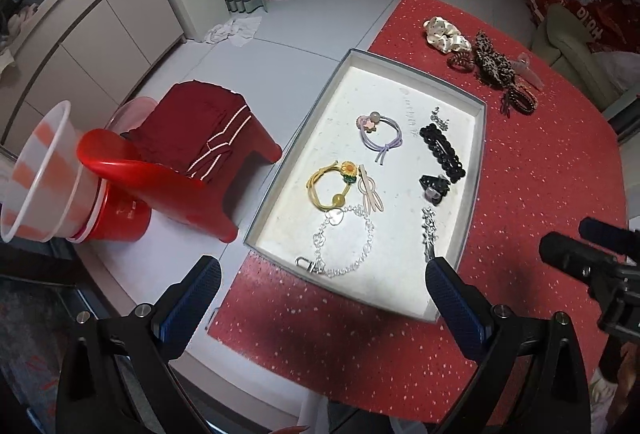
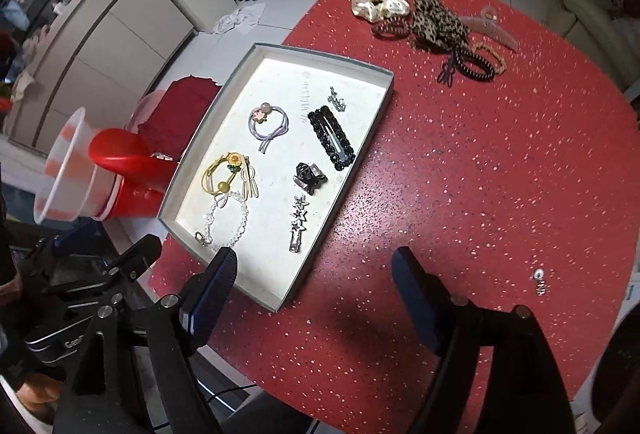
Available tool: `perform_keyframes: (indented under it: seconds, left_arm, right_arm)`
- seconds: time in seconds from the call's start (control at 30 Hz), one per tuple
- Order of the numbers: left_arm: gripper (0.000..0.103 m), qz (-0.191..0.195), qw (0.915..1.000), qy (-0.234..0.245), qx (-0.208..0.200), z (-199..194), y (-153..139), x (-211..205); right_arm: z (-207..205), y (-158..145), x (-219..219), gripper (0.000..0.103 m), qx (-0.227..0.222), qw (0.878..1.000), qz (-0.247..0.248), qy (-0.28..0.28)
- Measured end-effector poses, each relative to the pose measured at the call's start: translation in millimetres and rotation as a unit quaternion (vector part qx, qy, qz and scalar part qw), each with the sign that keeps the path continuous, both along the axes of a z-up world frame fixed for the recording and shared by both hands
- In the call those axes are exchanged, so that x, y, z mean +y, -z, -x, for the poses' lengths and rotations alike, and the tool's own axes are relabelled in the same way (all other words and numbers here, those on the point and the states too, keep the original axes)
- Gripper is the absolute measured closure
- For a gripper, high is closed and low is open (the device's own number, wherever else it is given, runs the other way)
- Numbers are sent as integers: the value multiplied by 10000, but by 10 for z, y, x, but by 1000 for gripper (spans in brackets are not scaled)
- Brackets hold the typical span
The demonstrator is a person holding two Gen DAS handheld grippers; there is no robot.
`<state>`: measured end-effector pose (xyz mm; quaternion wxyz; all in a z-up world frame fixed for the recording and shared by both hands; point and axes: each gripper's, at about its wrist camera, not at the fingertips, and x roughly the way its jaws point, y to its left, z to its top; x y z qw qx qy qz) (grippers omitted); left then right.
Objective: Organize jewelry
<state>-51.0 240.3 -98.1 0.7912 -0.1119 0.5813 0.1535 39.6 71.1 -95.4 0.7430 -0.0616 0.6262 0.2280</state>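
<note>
Both grippers hang above the red table, left gripper [image 1: 323,276] and right gripper [image 2: 314,262] spread wide, nothing between them. Jewelry fills the tray [image 1: 478,137]; scrunchies [image 2: 380,3] lie beyond.

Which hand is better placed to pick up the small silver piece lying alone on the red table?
Probably the right. The small silver piece lies just beside the open right gripper, on its right side. The left gripper hangs over the tray's near edge, and its view does not show the piece.
</note>
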Motion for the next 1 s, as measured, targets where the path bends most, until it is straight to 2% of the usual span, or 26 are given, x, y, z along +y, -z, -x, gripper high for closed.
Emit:
perform_keyframes:
  seconds: [0.13,0.17,0.2,0.23,0.37,0.6,1.0]
  left_arm:
    - [0,66,10000,28,11,74,-107,-27]
    - [0,66,10000,23,3,95,-141,-32]
    - [0,47,10000,24,3,107,-168,-38]
    - [0,26,10000,28,-2,120,-200,-46]
    - [0,-64,10000,29,-54,152,-325,-60]
    - [0,-237,9995,-87,-182,219,-550,-37]
    - [0,-261,9992,-203,-206,234,-605,-8]
  right_arm:
    - [50,-162,34,18,-198,9997,91,-126]
    - [60,-205,41,14,-274,9994,115,-161]
    - [71,-255,44,1,-366,9991,116,-178]
    - [78,-296,48,0,-450,9988,94,-185]
    - [109,-464,47,0,-732,9971,104,-185]
    - [137,-658,26,0,-807,9965,210,-80]
    - [149,-754,16,0,-917,9954,265,-34]
